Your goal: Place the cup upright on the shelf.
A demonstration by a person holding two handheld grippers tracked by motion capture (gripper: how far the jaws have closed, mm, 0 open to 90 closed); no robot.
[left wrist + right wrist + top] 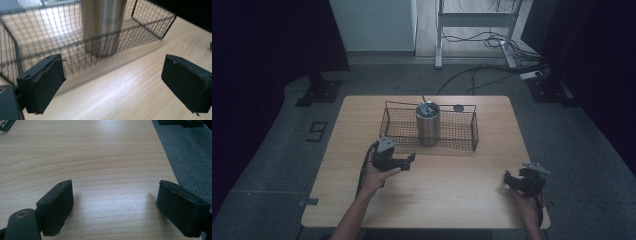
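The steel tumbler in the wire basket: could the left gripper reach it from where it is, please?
Probably not head-on: the basket's near mesh wall stands between the open left gripper and the tumbler; from above the way looks free.

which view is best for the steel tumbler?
High view: the tumbler shows whole, upright in the wire basket, lid and straw included. The left gripper view gives just its lower body through the mesh, top cut off. The right gripper view looks over bare table with a basket corner at the edge.
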